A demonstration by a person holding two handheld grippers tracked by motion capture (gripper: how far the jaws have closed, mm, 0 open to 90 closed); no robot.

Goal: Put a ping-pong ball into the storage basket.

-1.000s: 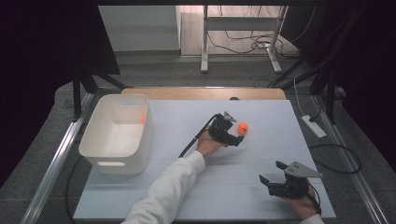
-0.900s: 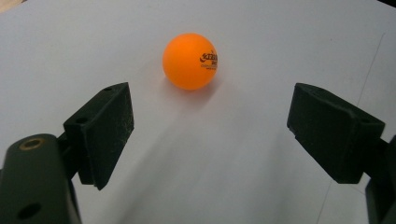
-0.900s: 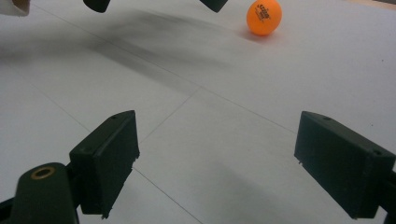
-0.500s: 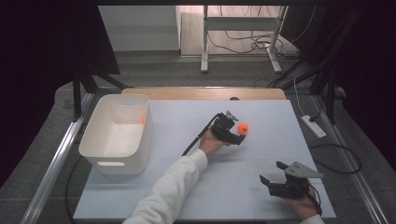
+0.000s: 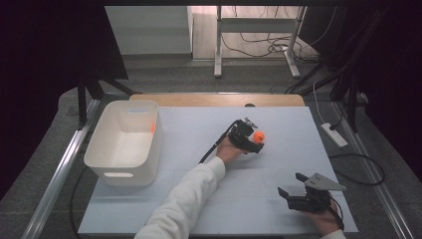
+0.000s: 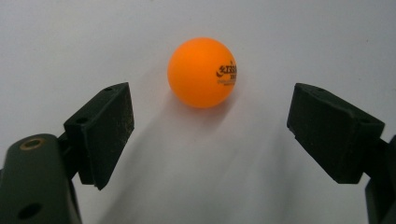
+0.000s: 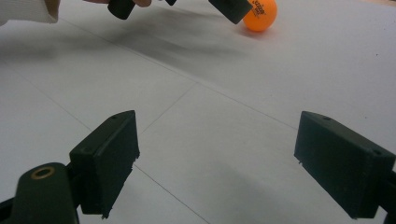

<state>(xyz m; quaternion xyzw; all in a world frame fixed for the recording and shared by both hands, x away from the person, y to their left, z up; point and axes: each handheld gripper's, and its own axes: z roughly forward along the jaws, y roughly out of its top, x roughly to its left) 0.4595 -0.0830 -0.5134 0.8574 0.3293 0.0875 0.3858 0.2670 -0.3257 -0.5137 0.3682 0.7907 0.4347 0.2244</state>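
Observation:
An orange table-tennis ball rests on the white table top, right of centre. My left gripper lies low just left of it, pointing at it, jaws wide apart. In the left gripper view the ball sits a little beyond the fingertips, centred between them and touching neither. My right gripper stays near the table's front right corner, open and holding nothing. Its own view has the ball far off at the top, beside a jaw of the left gripper.
A white plastic bin stands at the table's left side, with an orange spot on its inner right wall. A wooden strip runs along the far edge. A power strip lies past the right edge.

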